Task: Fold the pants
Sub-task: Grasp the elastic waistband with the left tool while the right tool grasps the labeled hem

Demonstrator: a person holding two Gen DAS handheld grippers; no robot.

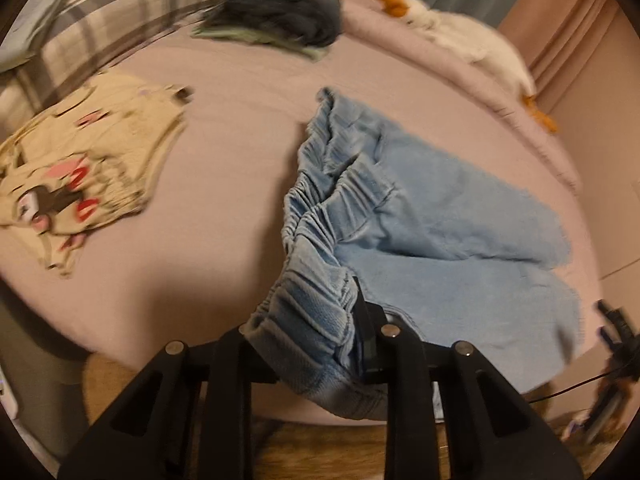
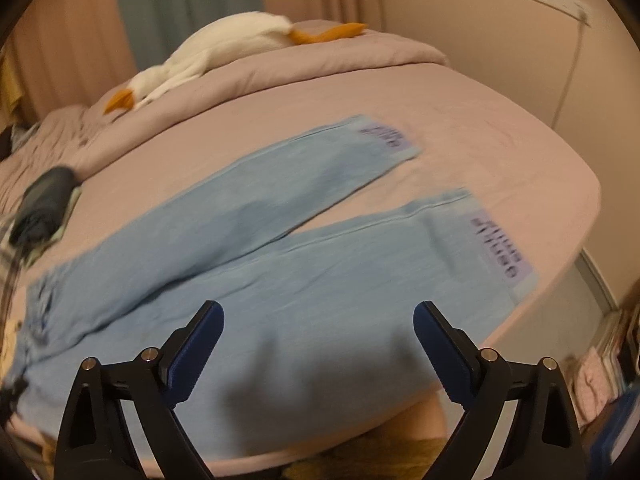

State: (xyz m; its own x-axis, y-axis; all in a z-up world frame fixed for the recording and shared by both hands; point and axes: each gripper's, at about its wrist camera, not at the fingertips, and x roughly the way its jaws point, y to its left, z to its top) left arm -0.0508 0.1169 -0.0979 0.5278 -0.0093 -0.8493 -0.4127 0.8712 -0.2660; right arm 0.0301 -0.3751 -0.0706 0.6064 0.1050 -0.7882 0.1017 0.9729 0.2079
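The light blue pants [image 2: 248, 264] lie spread across the pink bed [image 2: 500, 168]. In the right wrist view they fill the middle of the frame, both legs running toward the upper right with a narrow wedge of sheet between them, and the nearer leg reaches down to the lower centre, under the right gripper [image 2: 318, 336]. In the left wrist view the gathered elastic waistband [image 1: 316, 216] runs from the centre of the frame down into the left gripper [image 1: 304, 332] at the bottom.

Each leg ends in a pale purple patch [image 2: 500, 244] with dark lettering, too blurred to read.

The left gripper's black fingers [image 1: 366, 320] are drawn close together, clamped on the bunched end of the waistband at the near edge of the bed. The right gripper's jaws stand wide apart, blue pads [image 2: 196, 352] facing each other with nothing between them, above the nearer leg; whether they touch the cloth I cannot tell.

At the left of the left wrist view lies a beige printed garment [image 1: 88, 176], a dark bundle [image 1: 280, 8] sits at the top, and a white stuffed goose [image 2: 208, 56] rests at the far edge.
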